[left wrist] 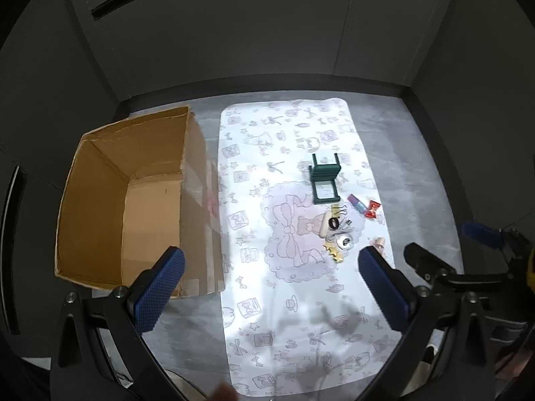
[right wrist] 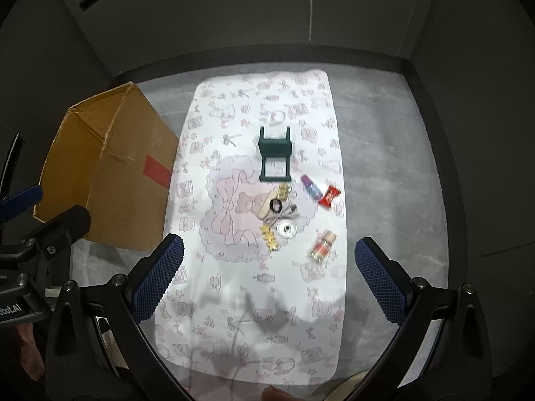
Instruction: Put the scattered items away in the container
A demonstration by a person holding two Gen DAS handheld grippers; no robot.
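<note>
Both the left gripper (left wrist: 271,287) and right gripper (right wrist: 269,275) are spread wide, empty; crowded trinkets (right wrist: 279,215) risk multiple pickup; the box (left wrist: 100,200) stands well apart, risking drops.

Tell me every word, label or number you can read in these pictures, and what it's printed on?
"bot.AI": white letters, cut off at the picture's edge, on the left gripper body in the right wrist view.
Red candy wrapper: white print, too blurred to read.
Small bottle: label too small to read.
Cardboard box: a red patch, no readable text.
Patterned mat: drawings only.
</note>
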